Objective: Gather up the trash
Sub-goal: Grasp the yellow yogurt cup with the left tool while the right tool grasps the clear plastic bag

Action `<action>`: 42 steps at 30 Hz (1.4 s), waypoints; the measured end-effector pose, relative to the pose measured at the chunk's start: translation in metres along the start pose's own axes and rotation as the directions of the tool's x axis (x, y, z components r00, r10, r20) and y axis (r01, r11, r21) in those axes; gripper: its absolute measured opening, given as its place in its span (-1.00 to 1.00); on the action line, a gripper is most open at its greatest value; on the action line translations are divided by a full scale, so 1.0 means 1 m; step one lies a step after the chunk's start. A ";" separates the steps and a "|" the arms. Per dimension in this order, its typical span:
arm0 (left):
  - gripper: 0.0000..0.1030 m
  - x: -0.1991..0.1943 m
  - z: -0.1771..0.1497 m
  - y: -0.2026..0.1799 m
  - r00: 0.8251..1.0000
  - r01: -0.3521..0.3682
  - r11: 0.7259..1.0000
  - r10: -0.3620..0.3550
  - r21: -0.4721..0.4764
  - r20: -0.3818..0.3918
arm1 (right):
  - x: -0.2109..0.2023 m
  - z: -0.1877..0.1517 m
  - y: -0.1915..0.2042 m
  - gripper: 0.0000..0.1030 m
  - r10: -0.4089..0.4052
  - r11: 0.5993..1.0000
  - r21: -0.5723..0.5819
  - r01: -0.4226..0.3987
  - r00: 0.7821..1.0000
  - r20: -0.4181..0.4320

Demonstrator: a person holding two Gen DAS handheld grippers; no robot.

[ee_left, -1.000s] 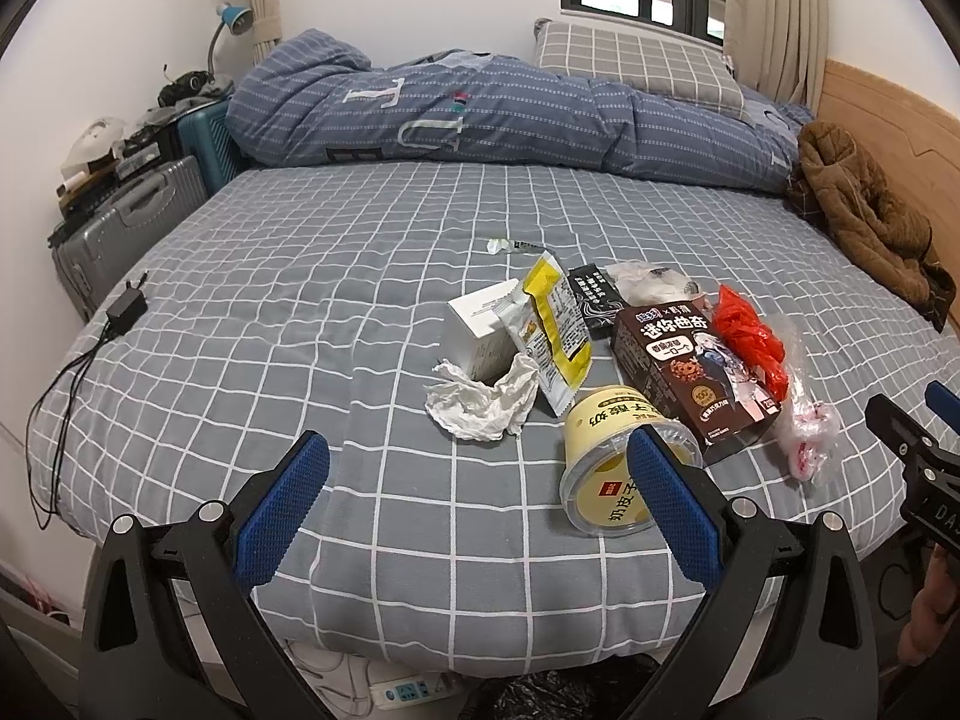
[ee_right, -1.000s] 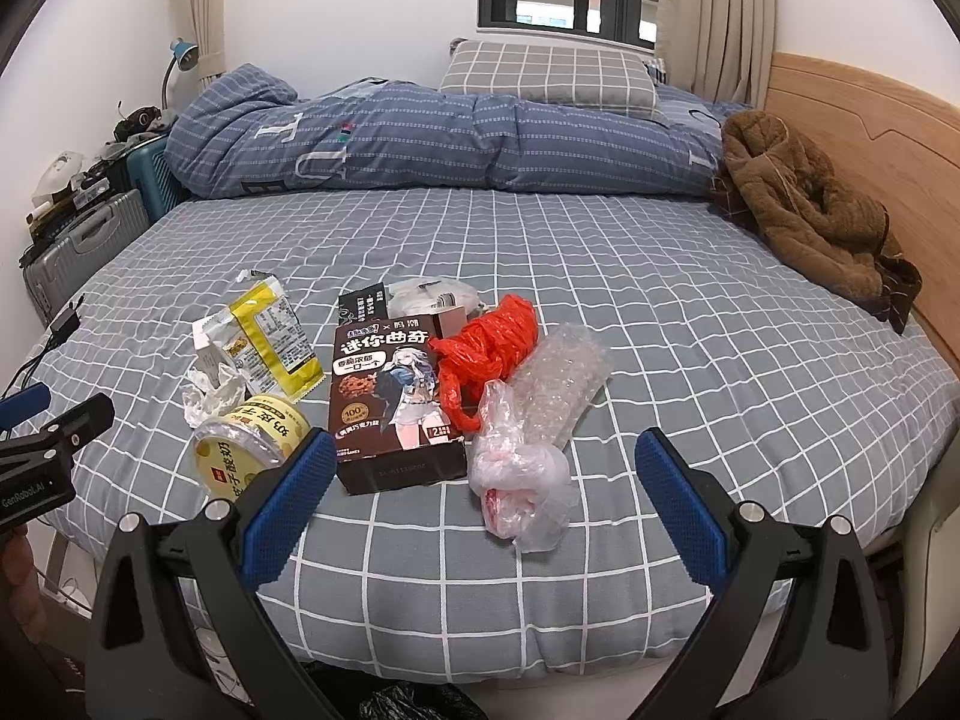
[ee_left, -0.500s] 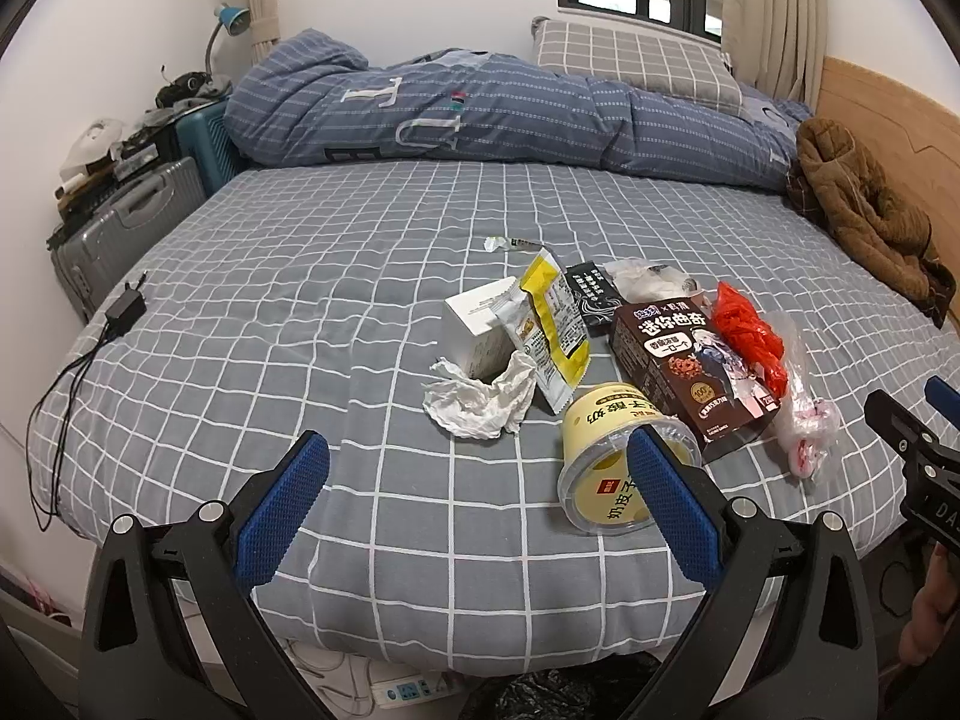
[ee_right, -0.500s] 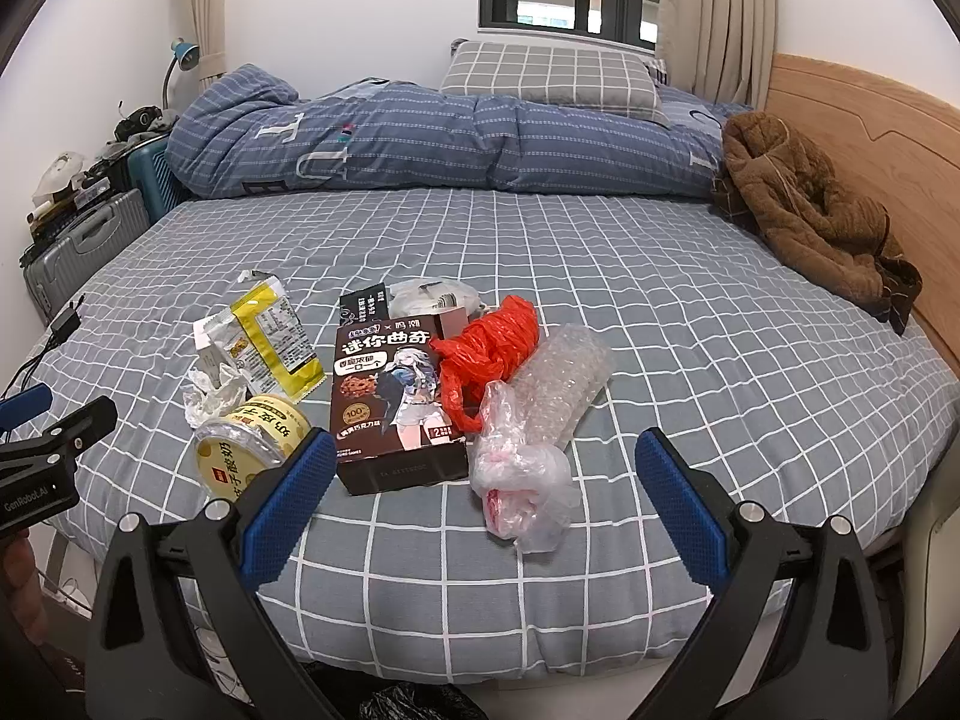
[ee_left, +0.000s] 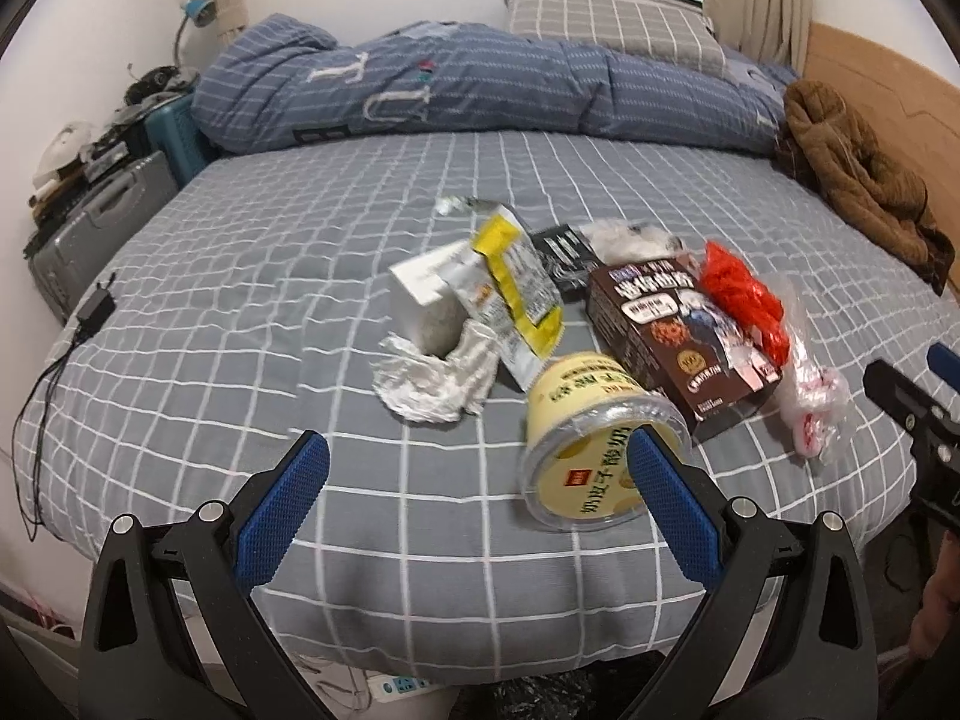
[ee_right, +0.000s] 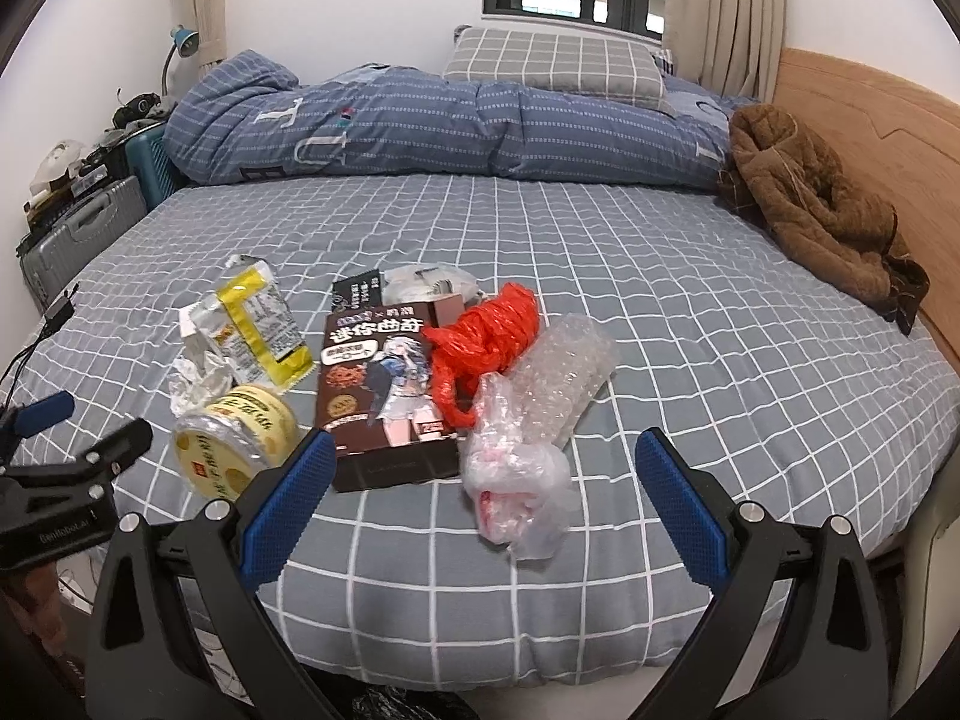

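You're at the approach step — nothing picked yet. All the trash sits in one cluster on the bed (ee_left: 252,276), near the front edge.

Your left gripper (ee_left: 477,480) hovers low over the bed edge, fingers wide apart, holding nothing. The cup (ee_left: 591,444) lies on its side just ahead, partly behind the right fingertip, and the tissue (ee_left: 432,378) is beyond the gap, a bit left of the cup. Likely next move: shift right and forward so the cup sits between the fingers, then close. It's round and on its side, so it may roll — grip across the body.

Your right gripper (ee_right: 486,483) is also spread wide and empty, level, aimed at the bed edge. The plastic bag (ee_right: 519,480) lies right between its fingers' line, the box (ee_right: 384,384) just left, red bag (ee_right: 486,336) and bubble wrap (ee_right: 558,372) behind. The yellow wrapper (ee_right: 264,324) is further left.

A black bag shows dimly under the bed edge; I can't tell if it's the bin.
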State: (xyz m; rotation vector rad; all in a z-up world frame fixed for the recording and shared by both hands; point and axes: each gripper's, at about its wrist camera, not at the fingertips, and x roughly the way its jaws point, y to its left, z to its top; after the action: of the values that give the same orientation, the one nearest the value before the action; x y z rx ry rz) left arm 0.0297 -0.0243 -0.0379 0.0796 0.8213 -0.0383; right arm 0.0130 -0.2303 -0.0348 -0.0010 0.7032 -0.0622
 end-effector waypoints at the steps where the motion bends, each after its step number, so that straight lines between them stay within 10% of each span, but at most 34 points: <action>1: 0.89 0.004 0.000 -0.004 1.000 0.003 1.000 -0.003 0.005 -0.005 | 0.002 -0.001 -0.003 0.86 0.005 1.000 0.006 -0.005 1.000 0.001; 29: 0.87 0.080 -0.005 -0.067 0.998 -0.019 0.999 0.023 0.050 -0.063 | 0.085 -0.023 -0.016 0.11 0.010 1.000 0.017 -0.007 0.978 -0.206; 42: 0.32 0.082 -0.002 -0.059 0.998 0.033 0.999 -0.032 0.024 -0.050 | 0.079 -0.018 -0.015 0.03 0.007 1.000 0.004 -0.006 0.980 -0.199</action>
State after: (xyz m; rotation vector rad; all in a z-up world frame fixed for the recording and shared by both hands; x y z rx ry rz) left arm 0.0803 -0.0830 -0.1032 0.0905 0.8719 -0.0776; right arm 0.0606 -0.2496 -0.0999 0.0104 0.9033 -0.0577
